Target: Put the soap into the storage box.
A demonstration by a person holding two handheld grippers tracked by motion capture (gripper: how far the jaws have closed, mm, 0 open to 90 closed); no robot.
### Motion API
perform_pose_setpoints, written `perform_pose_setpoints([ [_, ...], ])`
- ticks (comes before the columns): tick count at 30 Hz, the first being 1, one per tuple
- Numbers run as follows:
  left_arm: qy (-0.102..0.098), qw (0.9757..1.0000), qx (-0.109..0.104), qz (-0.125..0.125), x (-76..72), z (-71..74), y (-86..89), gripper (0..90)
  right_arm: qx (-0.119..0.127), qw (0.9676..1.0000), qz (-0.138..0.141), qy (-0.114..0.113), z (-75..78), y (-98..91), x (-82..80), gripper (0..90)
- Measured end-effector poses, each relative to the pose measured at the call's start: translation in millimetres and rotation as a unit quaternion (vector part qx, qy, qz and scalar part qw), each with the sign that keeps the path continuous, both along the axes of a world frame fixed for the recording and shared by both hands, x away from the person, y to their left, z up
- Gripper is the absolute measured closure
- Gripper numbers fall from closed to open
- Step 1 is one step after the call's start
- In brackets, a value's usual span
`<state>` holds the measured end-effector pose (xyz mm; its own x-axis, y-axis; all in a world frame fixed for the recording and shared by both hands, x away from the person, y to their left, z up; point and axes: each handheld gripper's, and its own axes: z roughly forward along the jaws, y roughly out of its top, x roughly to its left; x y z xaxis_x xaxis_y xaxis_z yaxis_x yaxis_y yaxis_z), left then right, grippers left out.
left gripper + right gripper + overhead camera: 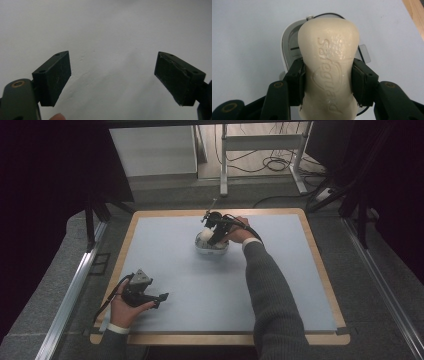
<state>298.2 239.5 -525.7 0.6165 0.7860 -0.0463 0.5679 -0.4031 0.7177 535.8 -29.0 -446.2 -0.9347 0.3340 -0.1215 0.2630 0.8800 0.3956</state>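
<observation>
A cream bar of soap (329,50) with raised lettering is pinched at its waist by my right gripper (328,82), both pads pressed against its sides. Right under it stands a white soap dish (287,45) on the pale blue mat. From the high view, the right gripper (216,236) hovers over that dish (211,248) at the far middle of the mat, pointing down. My left gripper (161,299) rests near the front left corner, held in a hand. Its jaws (112,77) stand wide apart over bare mat with nothing between them.
The blue mat (200,285) covers a wooden board (321,265) with a thin rim showing. Grey padding and metal rails flank the board. A white table frame (260,145) and cables stand on the floor beyond the far edge.
</observation>
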Motion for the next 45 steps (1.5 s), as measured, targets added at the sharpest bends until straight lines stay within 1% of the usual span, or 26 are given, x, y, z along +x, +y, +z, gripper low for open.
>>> perform_pose_setpoints([
  [4,0.001,1.0,-0.001,0.0,0.0,0.0,0.4,14.4,-0.011,0.9999,0.0,-0.001,-4.9,0.8,0.1,48.9],
  [9,0.002,1.0,0.002,-0.002,0.0,-0.1,-0.4,14.4,-0.014,0.9999,0.002,0.003,-9.4,1.7,-0.6,47.4],
  [10,0.002,1.0,0.002,-0.002,0.1,-0.3,-0.6,14.4,-0.012,0.9999,0.001,0.003,-9.6,1.7,-1.6,45.9],
  [13,0.002,1.0,0.003,-0.002,0.2,-0.4,-1.0,14.4,0.012,0.9999,-0.01,0.004,-4.5,0.2,-3.4,41.8],
  [16,0.001,1.0,0.004,-0.003,-0.1,0.2,-1.2,14.4,0.03,0.9993,-0.023,-0.007,2.3,-2.4,-5.9,36.5],
  [17,0.001,1.0,0.004,-0.003,-0.1,0.2,-1.2,14.4,0.03,0.9993,-0.023,-0.007,2.3,-2.4,-5.9,36.5],
  [18,0.0,1.0,0.004,-0.002,-0.7,0.5,-1.0,14.4,0.056,0.9975,-0.042,0.0,6.8,-5.7,-7.0,35.5],
  [19,0.0,1.0,0.004,-0.002,-0.7,0.4,-0.7,14.4,0.078,0.9958,-0.047,0.006,9.2,-7.8,-8.5,35.5],
  [20,0.0,1.0,0.004,-0.002,-0.5,0.4,-0.4,14.4,0.089,0.9948,-0.049,0.008,11.5,-9.7,-10.7,35.3],
  [21,0.0,1.0,0.004,-0.002,-0.5,0.4,-0.4,14.4,0.089,0.9948,-0.049,0.008,11.5,-9.7,-10.7,35.3],
  [22,0.0,1.0,0.004,-0.001,-0.5,0.4,-0.3,14.4,0.096,0.9942,-0.05,0.001,14.9,-12.8,-16.0,34.3],
  [24,0.0,1.0,0.004,-0.001,-0.3,0.3,-0.4,14.4,0.101,0.9936,-0.051,-0.002,17.5,-16.4,-20.8,33.3],
  [25,0.001,1.0,0.003,-0.002,-0.2,0.3,-0.8,14.4,0.101,0.9934,-0.053,-0.006,18.7,-18.0,-22.8,33.0],
  [27,0.001,1.0,0.004,-0.002,-0.2,0.6,-1.1,14.4,0.113,0.9919,-0.057,-0.014,21.8,-23.5,-28.1,32.9],
  [30,0.0,1.0,0.003,-0.002,-0.6,1.3,-1.6,14.4,0.118,0.9902,-0.071,-0.02,23.8,-30.8,-35.7,31.0],
  [31,-0.001,1.0,0.003,-0.002,-0.6,1.4,-1.6,14.4,0.118,0.9902,-0.071,-0.02,23.8,-30.8,-35.7,31.0],
  [35,-0.002,1.0,0.003,-0.002,-0.6,1.8,-1.0,14.4,0.13,0.9874,-0.084,-0.03,21.3,-48.3,-47.3,30.9],
  [37,-0.002,1.0,0.003,-0.001,-0.7,2.1,-0.8,14.4,0.132,0.9868,-0.087,-0.033,20.6,-51.3,-49.1,30.9],
  [40,-0.002,1.0,0.004,-0.001,-0.7,2.2,-0.5,14.4,0.14,0.9849,-0.095,-0.036,17.3,-62.5,-56.8,30.8],
  [41,-0.002,1.0,0.004,0.0,-0.7,2.3,-0.5,14.4,0.143,0.9833,-0.105,-0.039,13.7,-70.4,-63.0,30.5],
  [44,-0.002,1.0,0.002,0.001,-0.8,2.0,-0.8,14.4,0.146,0.9811,-0.117,-0.05,8.3,-80.0,-70.3,30.0],
  [45,-0.002,1.0,0.002,0.002,-0.9,2.0,-0.8,14.4,0.148,0.9799,-0.124,-0.05,6.5,-83.4,-73.7,30.0],
])
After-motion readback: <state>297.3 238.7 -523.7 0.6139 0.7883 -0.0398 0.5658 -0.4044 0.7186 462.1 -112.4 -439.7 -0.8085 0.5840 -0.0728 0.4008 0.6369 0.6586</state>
